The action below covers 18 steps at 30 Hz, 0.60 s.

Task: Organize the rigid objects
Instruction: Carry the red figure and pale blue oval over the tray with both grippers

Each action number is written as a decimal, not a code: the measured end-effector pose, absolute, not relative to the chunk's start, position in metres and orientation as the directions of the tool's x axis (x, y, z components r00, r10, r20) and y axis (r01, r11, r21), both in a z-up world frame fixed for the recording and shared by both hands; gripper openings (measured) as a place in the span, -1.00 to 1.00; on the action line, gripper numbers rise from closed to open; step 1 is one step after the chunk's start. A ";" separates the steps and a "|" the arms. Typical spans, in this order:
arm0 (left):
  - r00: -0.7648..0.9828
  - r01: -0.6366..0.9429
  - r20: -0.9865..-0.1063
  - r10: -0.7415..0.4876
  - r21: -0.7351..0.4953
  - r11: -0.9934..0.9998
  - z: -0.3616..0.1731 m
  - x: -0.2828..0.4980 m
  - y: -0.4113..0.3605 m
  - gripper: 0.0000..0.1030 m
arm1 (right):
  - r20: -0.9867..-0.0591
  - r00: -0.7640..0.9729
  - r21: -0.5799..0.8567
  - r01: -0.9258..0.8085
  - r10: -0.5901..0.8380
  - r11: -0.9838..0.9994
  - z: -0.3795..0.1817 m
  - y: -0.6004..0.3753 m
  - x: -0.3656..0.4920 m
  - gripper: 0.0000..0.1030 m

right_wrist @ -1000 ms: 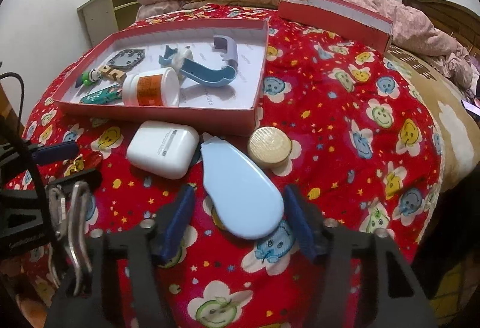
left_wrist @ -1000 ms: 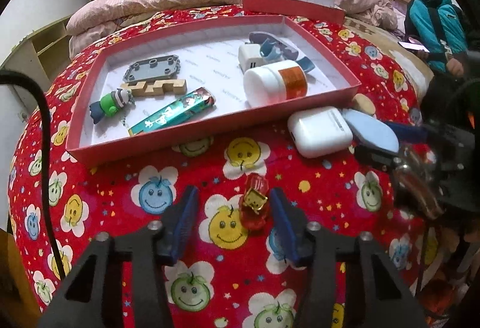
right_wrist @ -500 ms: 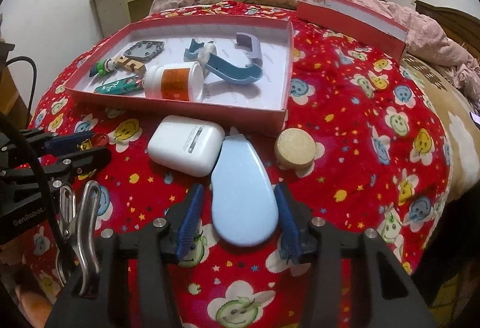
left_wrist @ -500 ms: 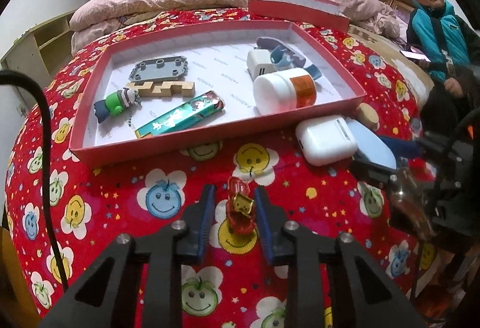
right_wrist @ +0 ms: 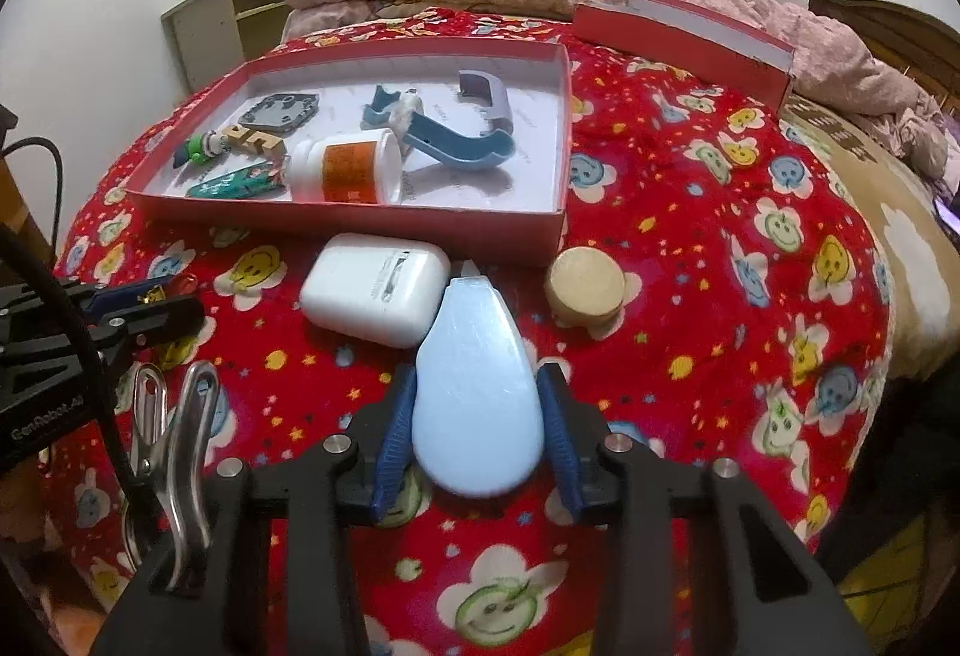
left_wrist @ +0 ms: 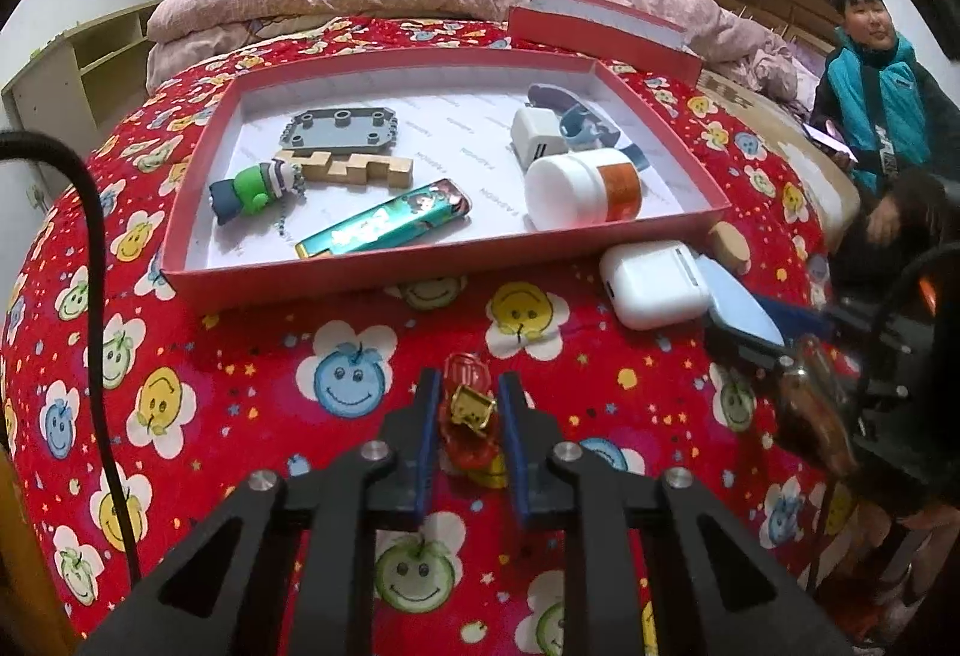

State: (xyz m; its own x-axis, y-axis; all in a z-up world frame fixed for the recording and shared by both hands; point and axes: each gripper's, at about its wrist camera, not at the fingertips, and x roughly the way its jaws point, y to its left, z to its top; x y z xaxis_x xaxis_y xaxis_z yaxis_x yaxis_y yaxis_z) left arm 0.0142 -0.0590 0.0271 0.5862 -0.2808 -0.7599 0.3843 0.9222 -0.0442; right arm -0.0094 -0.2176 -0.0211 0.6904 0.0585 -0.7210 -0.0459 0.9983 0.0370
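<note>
My left gripper is shut on a small red see-through trinket with a gold piece, low over the red flowered bedspread. The jaws of my right gripper are closing on a light blue teardrop-shaped case, and the blue pads touch its sides. Beside that case lie a white box-shaped case and a round wooden knob. Behind them sits the red tray, holding a white jar, a green bar, a wooden block, a grey plate and other small items.
The tray's red lid lies behind it against a pink quilt. A person sits at the right of the bed. A black cable hangs at the left. A metal clip dangles at the left in the right wrist view.
The left jaws have closed from wide apart onto the red trinket. The right jaws have narrowed until they meet the sides of the light blue case.
</note>
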 end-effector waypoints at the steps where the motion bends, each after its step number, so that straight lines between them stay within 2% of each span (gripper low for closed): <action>1: 0.588 0.382 -0.758 -0.282 -0.047 0.923 0.028 0.014 -0.058 -0.61 | -0.720 0.691 0.046 -0.048 0.066 0.998 -0.020 -0.217 -0.011 -0.20; 10: 0.603 0.369 -0.742 -0.292 -0.065 0.927 0.036 0.010 -0.050 -0.61 | -0.710 0.686 0.139 -0.084 0.158 0.987 -0.013 -0.212 -0.022 -0.20; 18: 0.609 0.371 -0.734 -0.301 -0.072 0.926 0.043 0.008 -0.048 -0.61 | -0.700 0.689 0.144 -0.124 0.190 0.982 -0.007 -0.202 -0.026 -0.20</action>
